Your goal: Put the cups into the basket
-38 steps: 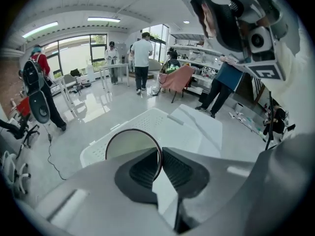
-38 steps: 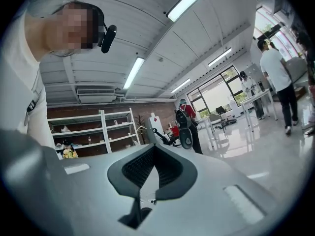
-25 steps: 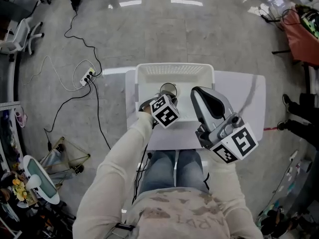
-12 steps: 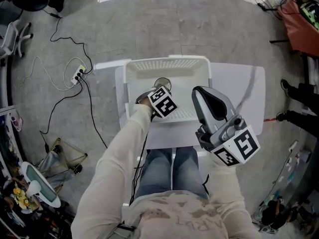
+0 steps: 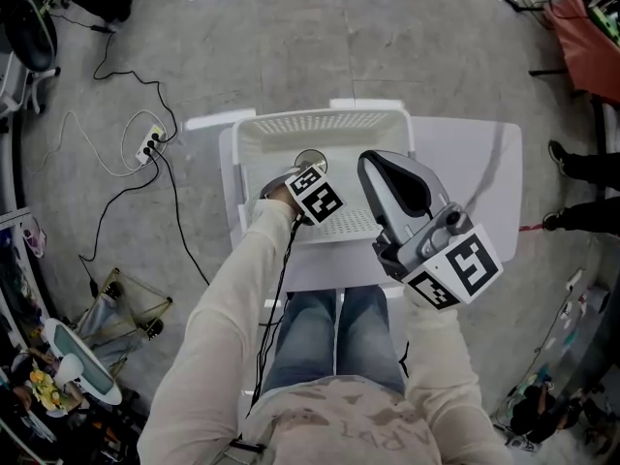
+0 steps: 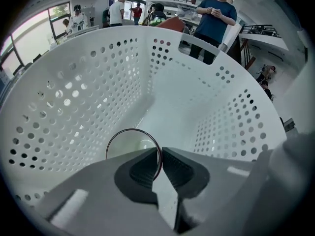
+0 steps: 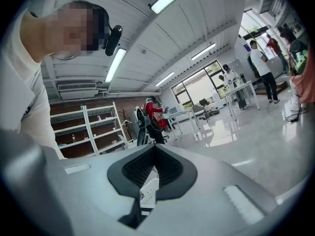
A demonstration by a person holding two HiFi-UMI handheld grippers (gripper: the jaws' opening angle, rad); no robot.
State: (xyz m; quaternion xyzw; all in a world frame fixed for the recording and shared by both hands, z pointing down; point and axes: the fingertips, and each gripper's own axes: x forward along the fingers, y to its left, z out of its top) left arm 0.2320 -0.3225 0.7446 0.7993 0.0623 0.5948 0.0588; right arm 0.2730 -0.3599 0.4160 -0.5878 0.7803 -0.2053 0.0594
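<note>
Head view first: shows a white table [image 5: 465,177] bearing a white perforated basket [image 5: 325,124] at its left half, far of the person's knees. Shows no other cup on the bare tabletop.

Down inside that basket, toward its near left part: the left gripper [image 5: 298,174], reaching in from the near side. Up and to the right, well apart from the basket floor: the right gripper [image 5: 387,174], raised and tipped back toward the person.

In the left gripper view, perforated wall [image 6: 74,97] on every side. Left gripper [image 6: 160,154] pinched onto the right side of a clear glass cup [image 6: 125,144], one pad inside the rim and one outside, with only the thin glass between them. Cup upright, mouth up, long axis vertical, lying just ahead and left of the jaws. Cannot tell whether its base touches the basket floor.

In the right gripper view, right gripper [image 7: 153,154] closed down to a bare slit, holding nothing, aimed at ceiling and shelves.

Judged from this: calls for lowering until seated, then parting the left jaws and drawing straight up along the cup's axis, to avoid tipping it. No part here for the right side.
</note>
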